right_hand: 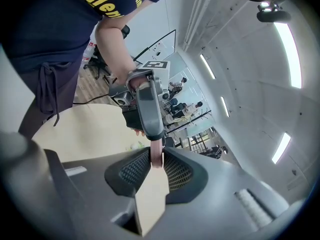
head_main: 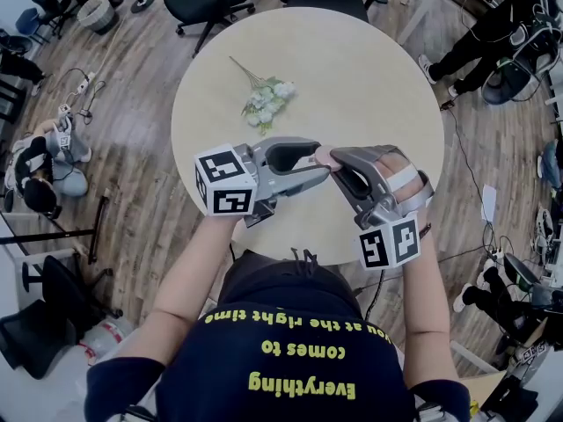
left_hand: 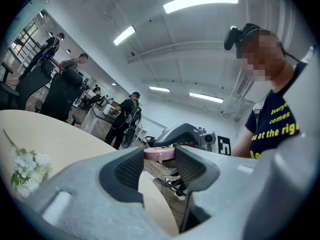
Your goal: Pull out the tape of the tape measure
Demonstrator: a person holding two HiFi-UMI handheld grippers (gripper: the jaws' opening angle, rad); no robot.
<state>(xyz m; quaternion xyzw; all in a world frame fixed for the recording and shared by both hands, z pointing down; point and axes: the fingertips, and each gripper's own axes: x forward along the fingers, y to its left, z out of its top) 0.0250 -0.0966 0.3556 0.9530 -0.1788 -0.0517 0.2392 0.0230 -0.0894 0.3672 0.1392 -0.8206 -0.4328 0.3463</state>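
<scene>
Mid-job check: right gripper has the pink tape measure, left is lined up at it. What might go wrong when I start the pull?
The left gripper stands open around the tape measure, not clamped; closing here may catch the case instead of the tape's end. The right gripper pinches the case only near its tips, so a pull could twist it or slip it out. Held above the table, it would then fall.

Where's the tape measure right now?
The pink tape measure is pinched in the right claw, over the near edge of the round table. The tips of the left claw flank it from the other side.
</scene>
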